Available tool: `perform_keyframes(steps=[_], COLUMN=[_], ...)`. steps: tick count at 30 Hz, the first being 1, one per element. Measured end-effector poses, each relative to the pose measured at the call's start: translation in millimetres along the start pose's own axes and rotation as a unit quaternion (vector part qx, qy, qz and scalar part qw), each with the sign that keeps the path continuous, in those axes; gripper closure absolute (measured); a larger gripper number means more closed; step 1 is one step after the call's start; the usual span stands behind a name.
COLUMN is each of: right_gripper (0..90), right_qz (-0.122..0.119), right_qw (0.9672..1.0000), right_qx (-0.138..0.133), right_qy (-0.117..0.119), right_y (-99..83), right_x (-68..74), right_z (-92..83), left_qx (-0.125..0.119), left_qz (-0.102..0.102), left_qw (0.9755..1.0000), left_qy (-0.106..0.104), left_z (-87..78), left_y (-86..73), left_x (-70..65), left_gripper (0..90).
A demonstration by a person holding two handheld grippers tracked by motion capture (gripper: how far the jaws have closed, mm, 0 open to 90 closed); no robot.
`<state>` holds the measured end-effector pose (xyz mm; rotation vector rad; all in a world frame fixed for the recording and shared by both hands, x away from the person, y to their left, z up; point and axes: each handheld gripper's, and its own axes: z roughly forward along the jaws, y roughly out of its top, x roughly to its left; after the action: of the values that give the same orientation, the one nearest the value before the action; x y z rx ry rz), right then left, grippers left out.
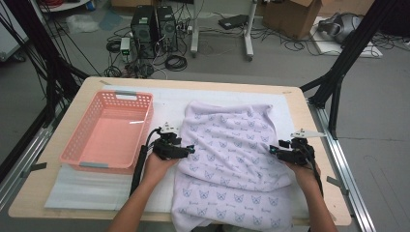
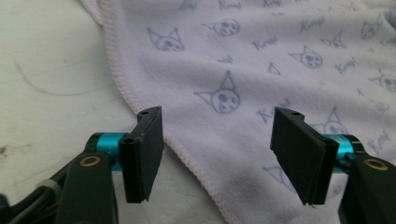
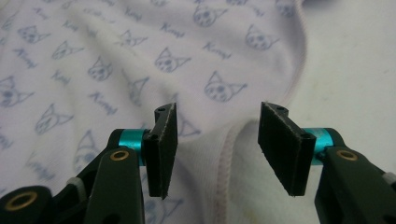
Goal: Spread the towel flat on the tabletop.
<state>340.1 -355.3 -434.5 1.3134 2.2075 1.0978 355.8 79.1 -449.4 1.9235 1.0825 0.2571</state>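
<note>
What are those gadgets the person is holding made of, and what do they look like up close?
Each hand holds a black gripper: the left gripper and right gripper both have two flat black jaws with ridged pads fixed by small screws, on turquoise metal collars with brass-coloured pivots. A grey three-cornered plate sits on top, and a black cable trails back. The forearms are bare, no sleeves.

Light wooden table (image 1: 319,145) carries a white foam mat (image 1: 87,186); on the mat: pink plastic basket (image 1: 109,133), lilac cat-print towel (image 1: 232,164).
</note>
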Motion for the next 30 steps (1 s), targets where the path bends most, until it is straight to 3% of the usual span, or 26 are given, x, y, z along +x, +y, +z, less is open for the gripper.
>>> perform_keyframes(steps=[2,4,6,7,8,10,13,18,22,24,26,29,30], right_gripper=[47.0,49.3,59.0,70.1,78.1,81.1,81.4,81.4,81.4,81.4,80.7,67.4,63.0], right_qz=[-0.009,-0.006,0.003,0.000,-0.004,-0.015,-0.014,-0.007,-0.005,-0.005,-0.003,0.015,0.013], right_qw=[0.9997,0.9992,0.9992,0.9991,0.9995,0.9991,0.9985,0.9966,0.9939,0.9922,0.9907,0.9922,0.9930], right_qx=[0.022,0.036,0.026,0.025,0.024,0.019,0.005,-0.029,-0.049,-0.054,-0.060,-0.052,-0.044], right_qy=[-0.009,-0.018,-0.029,-0.033,-0.021,-0.033,-0.053,-0.077,-0.098,-0.112,-0.122,-0.112,-0.109], right_y=[-2.0,-4.4,-4.1,-3.2,-2.6,0.3,8.1,27.1,41.7,46.4,48.7,47.3,46.7], right_x=[2.1,1.8,0.8,0.1,-0.8,-0.2,-1.6,-6.3,-7.9,-8.4,-9.2,-9.0,-8.9], right_z=[5.4,11.6,12.4,12.5,13.3,17.1,25.1,37.4,49.0,54.5,58.2,61.4,61.5], left_qx=[-0.001,-0.003,-0.002,-0.003,-0.003,-0.005,-0.032,-0.066,-0.072,-0.090,-0.086,-0.064,-0.058], left_qz=[0.021,0.029,0.038,0.032,0.025,0.030,-0.006,-0.051,-0.066,-0.066,-0.063,-0.074,-0.071], left_qw=[0.9997,0.9990,0.9980,0.9985,0.9989,0.9979,0.9965,0.9900,0.9878,0.9861,0.9870,0.9913,0.9926], left_qy=[0.015,0.034,0.050,0.044,0.041,0.056,0.077,0.114,0.121,0.123,0.120,0.088,0.080], left_z=[1.4,1.3,1.8,2.1,2.8,4.1,6.3,11.7,18.8,20.3,21.0,20.1,18.8], left_y=[-2.5,-3.4,-3.1,-2.5,-1.5,2.1,10.0,24.5,31.6,31.9,30.8,28.5,27.9], left_x=[-3.9,-6.4,-7.4,-5.6,-3.8,-0.8,8.9,26.7,37.2,38.9,39.3,38.8,38.0], left_gripper=[40.8,52.0,70.5,78.3,84.4,85.6,86.1,86.2,86.1,85.9,82.6,54.4,50.1])
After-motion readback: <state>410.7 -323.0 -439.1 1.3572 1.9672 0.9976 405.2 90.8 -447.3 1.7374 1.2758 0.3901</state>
